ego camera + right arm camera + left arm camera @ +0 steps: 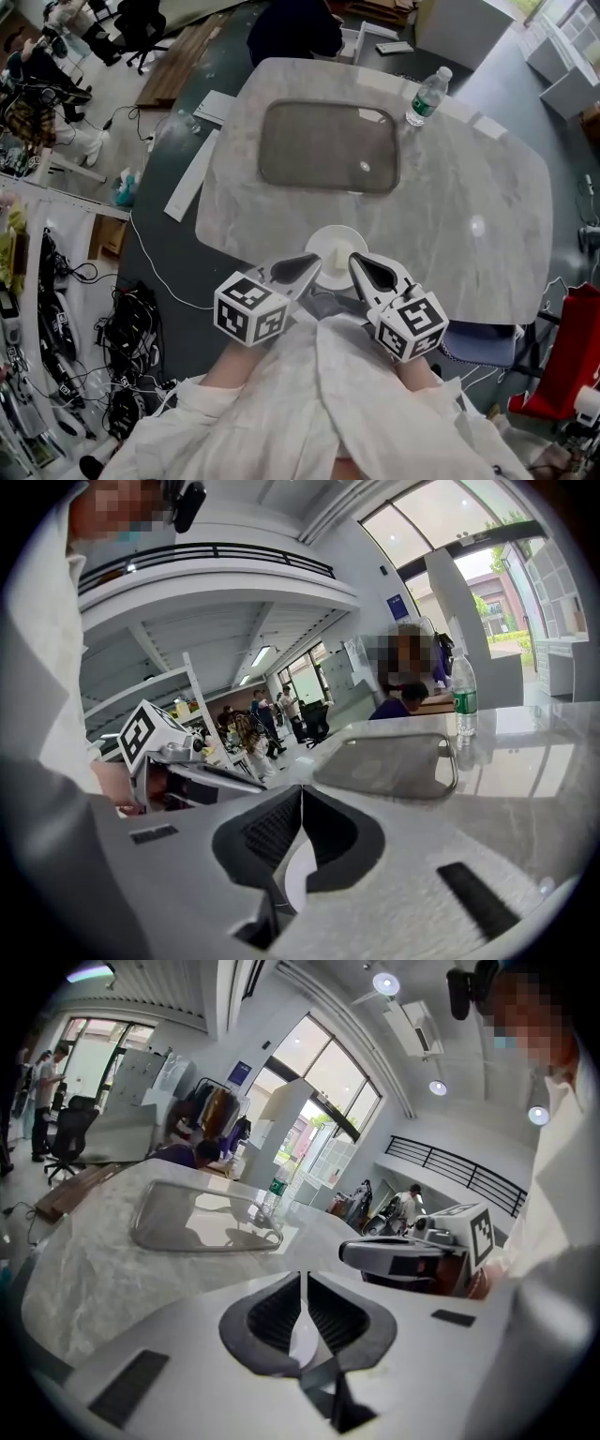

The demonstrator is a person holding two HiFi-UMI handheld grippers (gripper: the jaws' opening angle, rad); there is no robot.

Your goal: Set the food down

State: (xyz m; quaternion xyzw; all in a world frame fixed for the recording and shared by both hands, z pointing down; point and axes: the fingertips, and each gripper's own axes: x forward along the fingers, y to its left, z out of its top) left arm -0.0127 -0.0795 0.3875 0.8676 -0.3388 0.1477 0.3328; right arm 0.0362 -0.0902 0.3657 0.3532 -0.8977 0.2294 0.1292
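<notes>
A small white plate [336, 246] sits low over the near edge of the marble table [469, 216], with something pale on it that I cannot make out. My left gripper [312, 266] is shut on the plate's left rim. My right gripper [357, 263] is shut on its right rim. In the left gripper view the jaws [302, 1283] are together, with a white sliver of plate [302, 1335] below them. The right gripper view shows the same: jaws [301, 803] together and the plate's edge [298, 878] under them.
A grey empty tray [328, 145] lies on the table beyond the plate. A water bottle [427, 97] stands at the tray's far right corner. People sit and stand past the table's far side. Cables and gear crowd the floor at the left.
</notes>
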